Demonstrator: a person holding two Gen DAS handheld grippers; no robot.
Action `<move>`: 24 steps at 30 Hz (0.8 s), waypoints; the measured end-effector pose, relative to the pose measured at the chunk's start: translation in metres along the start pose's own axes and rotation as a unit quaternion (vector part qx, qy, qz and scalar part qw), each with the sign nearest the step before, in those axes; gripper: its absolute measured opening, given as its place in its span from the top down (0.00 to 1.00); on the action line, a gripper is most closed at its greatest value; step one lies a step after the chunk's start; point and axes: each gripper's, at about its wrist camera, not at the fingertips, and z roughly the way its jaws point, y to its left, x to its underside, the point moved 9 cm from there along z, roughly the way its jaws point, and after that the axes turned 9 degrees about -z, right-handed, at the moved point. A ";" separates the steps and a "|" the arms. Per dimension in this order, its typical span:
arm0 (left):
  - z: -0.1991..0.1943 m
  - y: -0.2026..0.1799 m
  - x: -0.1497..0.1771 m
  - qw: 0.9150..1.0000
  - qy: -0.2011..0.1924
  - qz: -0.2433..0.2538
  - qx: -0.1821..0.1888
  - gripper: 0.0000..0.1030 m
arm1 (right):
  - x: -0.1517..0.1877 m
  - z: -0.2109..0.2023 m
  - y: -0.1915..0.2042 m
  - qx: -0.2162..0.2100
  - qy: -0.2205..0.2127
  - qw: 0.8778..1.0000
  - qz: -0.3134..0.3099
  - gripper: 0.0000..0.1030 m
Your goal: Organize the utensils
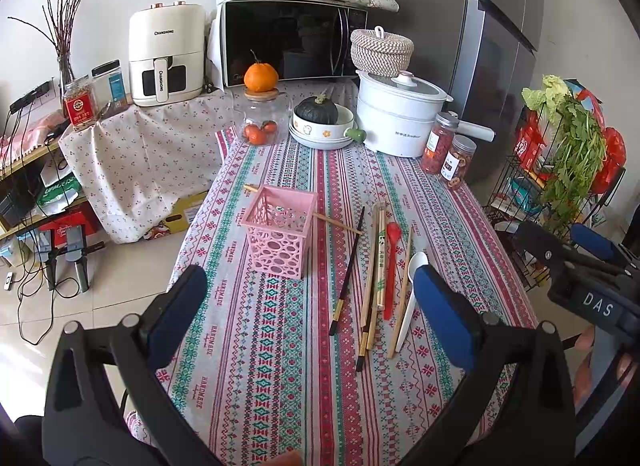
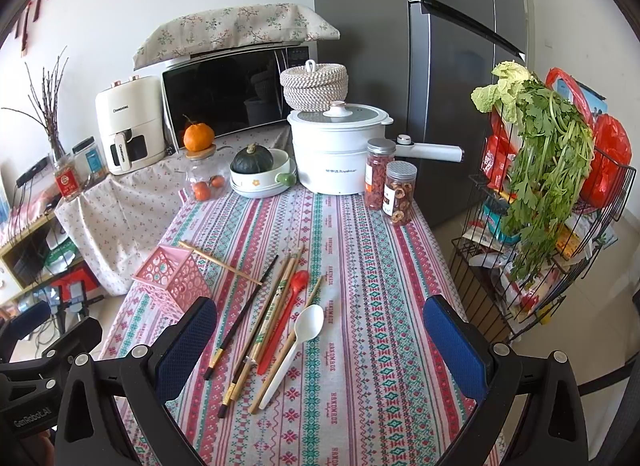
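Note:
A pink lattice basket (image 1: 280, 231) (image 2: 174, 284) stands upright on the patterned tablecloth, with one wooden chopstick (image 1: 340, 223) (image 2: 224, 264) lying slantwise behind it. To its right lie a black chopstick (image 1: 348, 270) (image 2: 240, 318), several wooden chopsticks (image 1: 376, 266) (image 2: 276, 302), a red spoon (image 1: 390, 274) (image 2: 280, 322) and a white spoon (image 1: 416, 264) (image 2: 310, 320). My left gripper (image 1: 312, 318) (image 2: 56, 326) hovers open, short of the basket and utensils. My right gripper (image 2: 322, 350) (image 1: 564, 242) is open above the cloth, just right of the spoons. Neither holds anything.
At the back of the table stand a white electric pot (image 2: 336, 153), two clear jars (image 2: 398, 191), stacked bowls holding a green squash (image 2: 260, 173) and a glass jar with oranges (image 2: 204, 181). A wire rack with leafy greens (image 2: 540, 205) stands off the table's right edge.

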 end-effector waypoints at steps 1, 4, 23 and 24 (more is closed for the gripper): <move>0.000 0.000 -0.001 1.000 0.000 0.000 0.000 0.00 | 0.000 0.000 0.000 0.000 0.000 1.000 0.000 0.00; 0.000 0.000 -0.001 1.000 0.001 0.000 0.000 0.00 | 0.002 0.000 0.002 0.000 0.000 1.000 -0.001 0.00; 0.000 0.000 -0.006 1.000 0.000 0.007 -0.004 0.00 | 0.002 0.005 -0.004 0.003 0.004 1.000 0.013 0.00; 0.001 -0.001 -0.007 1.000 0.002 0.009 -0.002 0.00 | 0.001 0.005 -0.005 0.006 0.004 1.000 0.013 0.00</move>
